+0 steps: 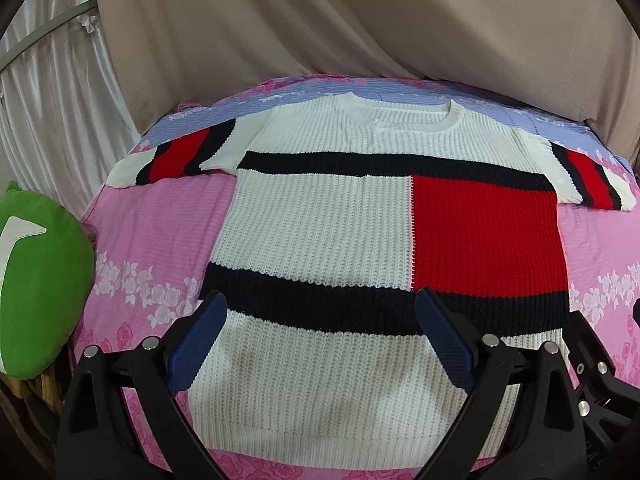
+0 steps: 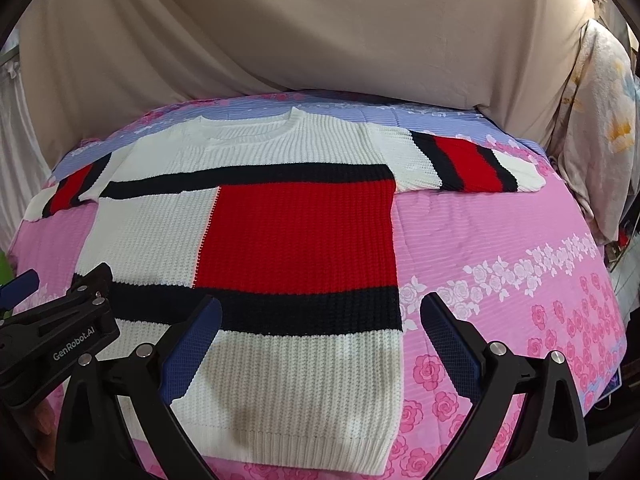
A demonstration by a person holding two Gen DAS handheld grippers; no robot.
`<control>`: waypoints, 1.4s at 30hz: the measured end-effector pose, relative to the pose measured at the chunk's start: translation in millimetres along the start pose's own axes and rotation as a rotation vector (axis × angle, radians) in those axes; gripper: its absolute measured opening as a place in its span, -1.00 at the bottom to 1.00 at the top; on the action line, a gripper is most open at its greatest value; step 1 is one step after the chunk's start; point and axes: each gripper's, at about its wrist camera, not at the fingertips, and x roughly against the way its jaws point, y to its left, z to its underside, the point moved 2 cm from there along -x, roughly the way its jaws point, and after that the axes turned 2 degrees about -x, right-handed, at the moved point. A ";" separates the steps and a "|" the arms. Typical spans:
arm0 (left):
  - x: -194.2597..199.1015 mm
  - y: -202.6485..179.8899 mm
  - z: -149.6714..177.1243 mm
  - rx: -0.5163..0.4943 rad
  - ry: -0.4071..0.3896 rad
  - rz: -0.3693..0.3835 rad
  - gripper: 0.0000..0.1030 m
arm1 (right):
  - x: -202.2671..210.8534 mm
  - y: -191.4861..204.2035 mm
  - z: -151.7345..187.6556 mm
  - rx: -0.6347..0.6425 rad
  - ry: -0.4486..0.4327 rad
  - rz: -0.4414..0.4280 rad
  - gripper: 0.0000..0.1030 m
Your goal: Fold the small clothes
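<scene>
So one knit sweater [image 1: 320,232] lies flat on the pink rose-print bed [image 2: 500,232], beige curtain [image 1: 320,20] behind, with left gripper [image 1: 320,304] and right gripper [image 2: 322,308] jaws both apart, holding nothing.

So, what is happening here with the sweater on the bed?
A person holds two grippers over a knit sweater that lies flat, sleeves spread, on a pink floral bedspread. The left gripper and the right gripper are both open and hold nothing, near the hem. No fold is made yet. A green cushion lies at the left.
</scene>
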 end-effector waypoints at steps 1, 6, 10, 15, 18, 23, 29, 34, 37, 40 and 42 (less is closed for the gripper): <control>0.4 -0.6 0.2 -0.002 -0.001 0.000 0.80 | 0.3 0.6 -0.5 0.000 -0.001 -0.001 0.90; 1.4 -1.9 0.9 -0.008 -0.002 0.001 0.80 | 0.8 2.3 0.1 0.005 0.000 -0.009 0.90; 1.6 -3.0 2.5 -0.010 -0.002 -0.002 0.80 | 1.4 3.1 0.8 0.009 -0.003 -0.011 0.90; 2.4 -3.0 3.9 -0.010 -0.005 -0.005 0.80 | 0.6 3.0 0.6 0.009 -0.001 -0.013 0.90; 1.7 -2.9 2.8 -0.010 -0.003 -0.002 0.80 | 0.5 3.1 0.9 0.008 0.000 -0.013 0.90; 1.2 -2.1 3.1 -0.011 -0.002 -0.004 0.80 | 0.5 2.7 1.0 0.010 0.000 -0.013 0.90; 1.2 -2.1 3.3 -0.010 -0.001 -0.003 0.80 | 0.4 2.4 1.4 0.011 -0.001 -0.013 0.90; 0.5 -2.0 3.1 -0.010 -0.001 -0.002 0.80 | 0.5 2.3 1.7 0.010 -0.001 -0.012 0.90; -0.2 -2.0 2.5 -0.011 -0.001 -0.002 0.80 | 0.4 2.0 1.4 0.010 -0.001 -0.013 0.90; -0.3 -1.9 2.4 -0.010 0.000 -0.002 0.80 | 0.3 2.1 1.3 0.011 -0.001 -0.013 0.90; -0.1 -2.2 2.6 -0.012 -0.001 -0.003 0.80 | 0.2 2.2 1.4 0.011 0.000 -0.013 0.90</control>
